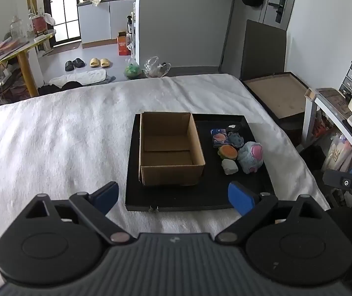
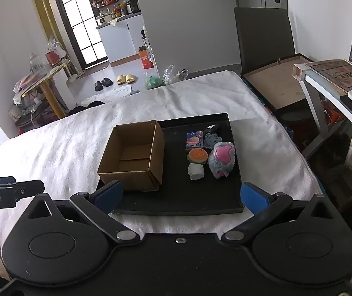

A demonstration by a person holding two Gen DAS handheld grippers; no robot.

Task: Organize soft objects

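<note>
Jaws of the left gripper (image 1: 173, 197) stand wide apart with nothing between them, above the near edge of a black tray (image 1: 255, 187) on a white bed (image 1: 52, 135). On the tray's left sits an open cardboard box (image 1: 168, 148); to its right lie a blue plush toy (image 1: 250, 157), an orange burger toy (image 1: 227, 152), a white lump (image 1: 229, 167) and a blue card (image 1: 221, 137).

From the right wrist, the right gripper (image 2: 179, 197) also has its jaws wide and bare, short of the tray (image 2: 176, 197). The box (image 2: 132, 155) stands left of the plush toy (image 2: 221, 159), burger toy (image 2: 197, 156) and white lump (image 2: 195, 171).
</note>
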